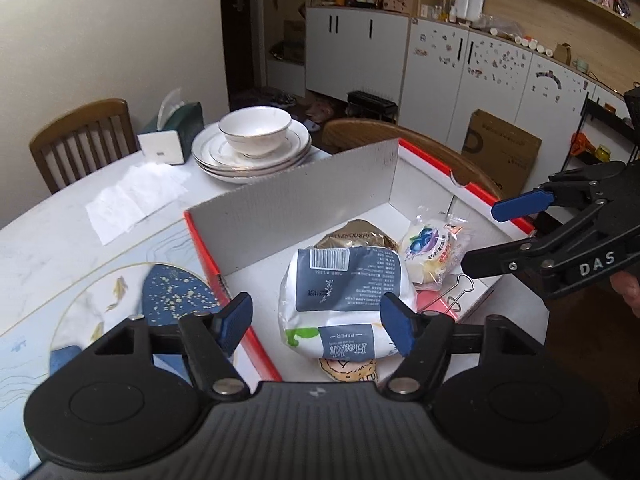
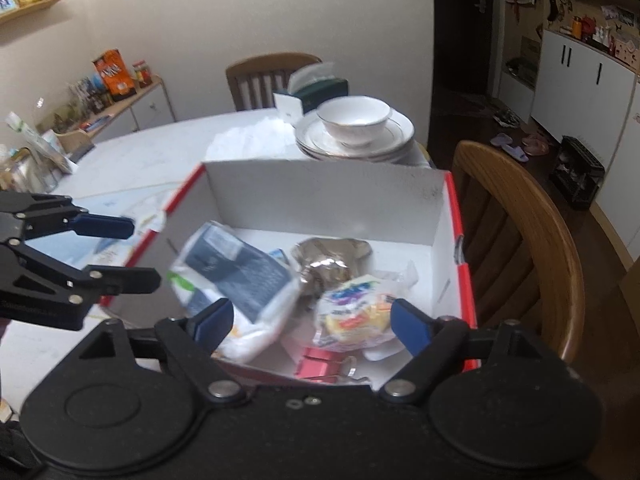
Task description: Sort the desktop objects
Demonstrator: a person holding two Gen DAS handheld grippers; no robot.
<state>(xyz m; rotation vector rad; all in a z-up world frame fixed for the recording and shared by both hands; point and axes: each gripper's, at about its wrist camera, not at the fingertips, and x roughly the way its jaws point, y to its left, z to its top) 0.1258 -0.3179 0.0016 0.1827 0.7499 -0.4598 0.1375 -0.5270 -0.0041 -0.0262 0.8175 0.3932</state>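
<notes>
A red-edged cardboard box (image 1: 280, 200) (image 2: 320, 196) with white inside walls stands at the table's edge. In it lie a blue-and-white tissue pack (image 1: 344, 280) (image 2: 236, 272), a gold snack packet (image 1: 352, 234) (image 2: 328, 260), a blueberry-print wrapped cake (image 1: 432, 248) (image 2: 356, 312) and a red binder clip (image 2: 316, 364). A cartoon-print packet (image 1: 348, 370) peeks out from under the tissue pack. My left gripper (image 1: 318, 322) (image 2: 142, 254) hovers open over the tissue pack, pads clear of it. My right gripper (image 2: 312, 320) (image 1: 486, 236) stands open above the cake and clip, holding nothing.
A stack of white plates with a bowl (image 1: 252, 148) (image 2: 356, 128) sits beyond the box, beside a green tissue box (image 1: 176, 128) and a flat paper napkin (image 1: 132, 196). A wooden chair (image 2: 520, 248) stands close to the box's right side. A blue patterned mat (image 1: 176, 288) lies left of the box.
</notes>
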